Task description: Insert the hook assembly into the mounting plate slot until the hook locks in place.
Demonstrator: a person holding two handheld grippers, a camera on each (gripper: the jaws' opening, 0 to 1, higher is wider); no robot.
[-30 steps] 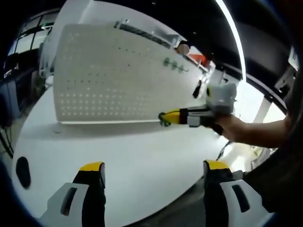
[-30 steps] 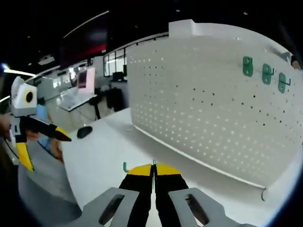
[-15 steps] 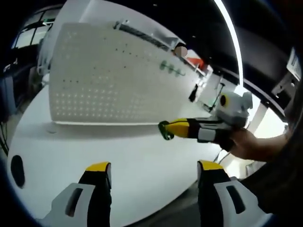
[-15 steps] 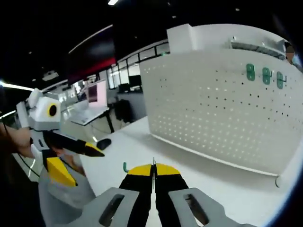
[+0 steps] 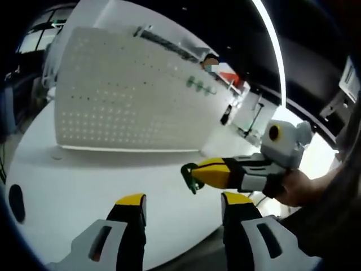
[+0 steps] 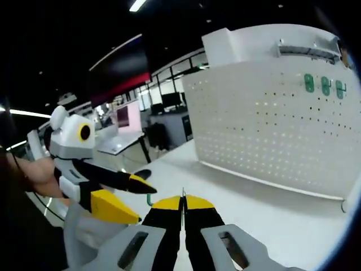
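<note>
The white pegboard mounting plate (image 5: 130, 96) stands upright on the round white table (image 5: 84, 175), with three green hooks (image 5: 200, 86) hung near its top right. My left gripper (image 5: 185, 199) is open with nothing between its jaws. My right gripper (image 5: 194, 172) reaches in from the right just above those jaws, shut on a green hook (image 5: 190, 176). In the right gripper view my right gripper (image 6: 182, 202) is shut, and the green hook (image 6: 149, 199) peeks out at its left. My left gripper (image 6: 141, 202) stands open close beside it. The pegboard (image 6: 282, 130) lies further off to the right.
A black mouse (image 5: 16, 203) lies at the table's left edge. A person's hand (image 5: 296, 186) holds the right gripper, beyond the table's near edge. Desks, monitors and windows fill the room behind the left gripper (image 6: 127, 121).
The two grippers have come closer together, away from the pegboard. The hook in the right gripper now sits just above the left jaws, which have narrowed somewhat.
</note>
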